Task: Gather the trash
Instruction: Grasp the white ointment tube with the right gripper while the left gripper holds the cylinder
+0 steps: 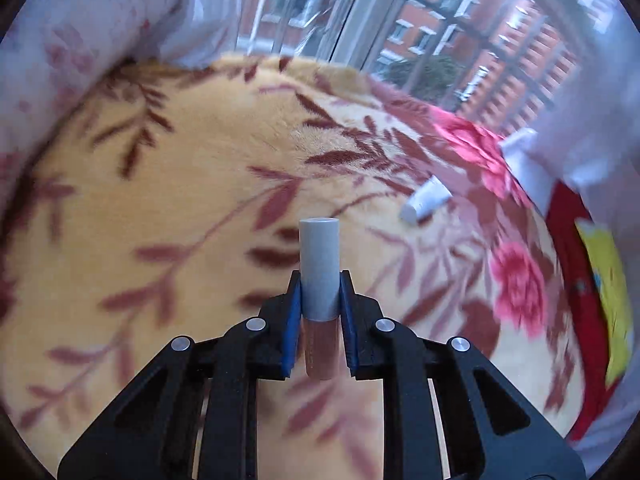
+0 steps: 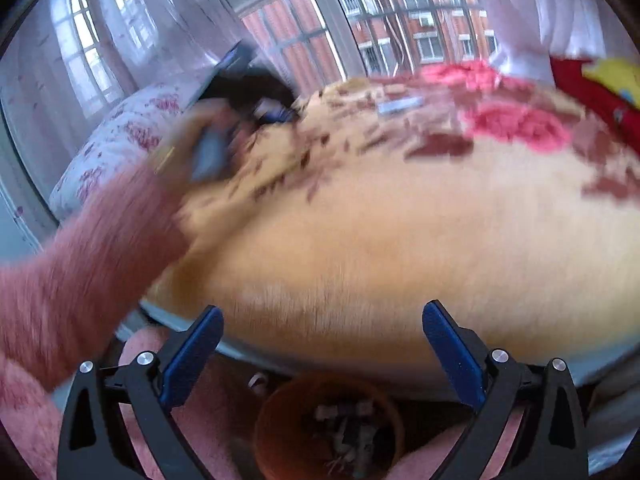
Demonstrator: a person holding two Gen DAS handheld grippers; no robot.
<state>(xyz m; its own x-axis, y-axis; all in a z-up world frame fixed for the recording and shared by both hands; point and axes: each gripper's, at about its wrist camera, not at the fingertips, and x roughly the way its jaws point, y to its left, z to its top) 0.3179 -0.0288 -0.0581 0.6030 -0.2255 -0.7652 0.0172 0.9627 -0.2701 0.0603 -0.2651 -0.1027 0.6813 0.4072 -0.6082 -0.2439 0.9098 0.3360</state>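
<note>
Presently, a tube (image 1: 320,276) with a grey cap and reddish body is clamped between the blue pads of the left claw (image 1: 320,292), its long axis running straight out along the fingers, cap foremost, above the blanket (image 1: 192,184). The right claw (image 2: 322,344) is seen spread wide with nothing between its pads. A bin (image 2: 328,428), orange and already holding scraps, is observed directly below the right claw, at the near edge of the bed; the tube is judged to lie up and to the left of it, so the left hand is the one that must be brought back and down for the drop, and the right is the nearer to the bin. A second, pale tube (image 1: 426,198) is noted lying on the blanket ahead and to the right of the left claw, tilted across the line of its fingers. The bed is covered in a plush yellow floral blanket; a pillow (image 2: 120,136) lies at its left. Windows (image 1: 440,32) with brick buildings beyond are seen behind. Both views are partly blurred.
</note>
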